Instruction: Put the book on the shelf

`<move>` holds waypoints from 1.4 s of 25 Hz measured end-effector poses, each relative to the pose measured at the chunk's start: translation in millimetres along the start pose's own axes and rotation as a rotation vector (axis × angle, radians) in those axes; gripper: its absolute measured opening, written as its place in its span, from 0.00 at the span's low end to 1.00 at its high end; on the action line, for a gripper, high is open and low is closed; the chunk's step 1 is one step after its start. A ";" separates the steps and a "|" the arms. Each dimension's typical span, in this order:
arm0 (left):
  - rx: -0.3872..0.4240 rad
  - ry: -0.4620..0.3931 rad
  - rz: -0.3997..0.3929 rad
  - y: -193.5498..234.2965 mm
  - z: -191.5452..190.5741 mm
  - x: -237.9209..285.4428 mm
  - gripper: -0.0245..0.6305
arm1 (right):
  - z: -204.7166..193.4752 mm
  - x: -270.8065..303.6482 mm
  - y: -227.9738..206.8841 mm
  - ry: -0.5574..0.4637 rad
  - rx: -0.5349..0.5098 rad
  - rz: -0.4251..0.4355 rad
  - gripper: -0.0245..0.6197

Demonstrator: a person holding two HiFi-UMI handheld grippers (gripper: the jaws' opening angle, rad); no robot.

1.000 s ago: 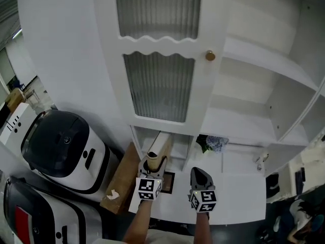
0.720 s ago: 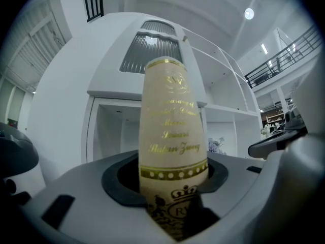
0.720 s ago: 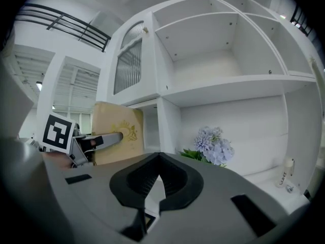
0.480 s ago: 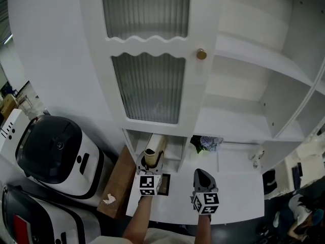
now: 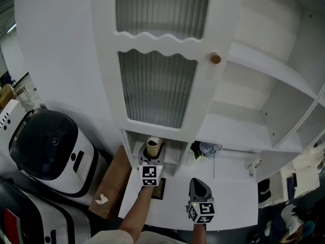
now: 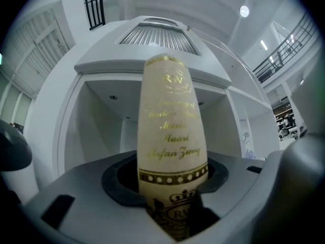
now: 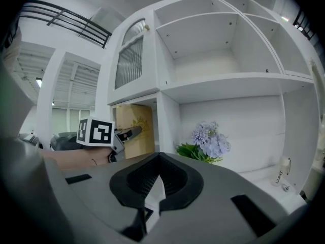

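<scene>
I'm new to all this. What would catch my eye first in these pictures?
A tall beige book with gold lettering stands upright, clamped in the left gripper, at the opening of the low compartment under the white cabinet's ribbed glass door. Purple flowers brighten the compartment beside it, and the right gripper hangs empty, fingers together, over the white counter.

Book (image 5: 154, 145) mostly hidden inside the low cubby (image 5: 130, 147), head view. Small bottle (image 7: 281, 173): label too small to read.
</scene>
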State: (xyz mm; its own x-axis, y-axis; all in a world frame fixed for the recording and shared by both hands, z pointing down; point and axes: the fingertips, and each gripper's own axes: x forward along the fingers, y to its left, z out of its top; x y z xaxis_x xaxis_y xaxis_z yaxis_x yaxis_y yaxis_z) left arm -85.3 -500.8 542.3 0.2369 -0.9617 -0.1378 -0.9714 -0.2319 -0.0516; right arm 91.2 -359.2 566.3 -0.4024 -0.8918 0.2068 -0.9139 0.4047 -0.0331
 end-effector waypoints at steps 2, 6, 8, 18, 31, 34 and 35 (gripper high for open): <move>0.000 -0.007 0.013 2.5 -0.5 8.5 0.40 | -1.1 1.1 1.9 0.006 -0.007 0.007 0.08; 0.012 -0.020 0.045 7.6 -1.2 21.8 0.40 | -1.1 2.2 6.2 0.014 -0.020 0.015 0.08; 0.008 -0.024 0.053 6.8 -1.8 28.6 0.40 | 1.0 0.7 6.0 0.016 -0.032 0.015 0.08; 0.046 0.006 0.052 3.6 -6.9 50.5 0.40 | -4.2 -12.1 2.8 0.023 -0.027 -0.013 0.08; 0.187 0.154 -0.167 -55.4 -42.5 80.3 0.52 | -4.6 -29.5 -5.1 0.016 -0.025 -0.058 0.08; 0.165 0.156 -0.214 -59.4 -43.2 77.2 0.56 | -4.4 -30.3 -6.4 0.018 -0.025 -0.063 0.08; 0.164 0.164 -0.227 -59.5 -43.7 75.9 0.57 | -4.6 -29.8 -5.8 0.018 -0.024 -0.062 0.08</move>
State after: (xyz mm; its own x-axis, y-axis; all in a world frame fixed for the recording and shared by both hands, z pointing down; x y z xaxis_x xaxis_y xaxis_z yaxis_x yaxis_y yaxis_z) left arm -10.3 -566.3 578.1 0.4282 -0.9020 0.0555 -0.8751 -0.4292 -0.2235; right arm 108.8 -334.1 564.9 -0.3440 -0.9116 0.2251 -0.9353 0.3538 0.0035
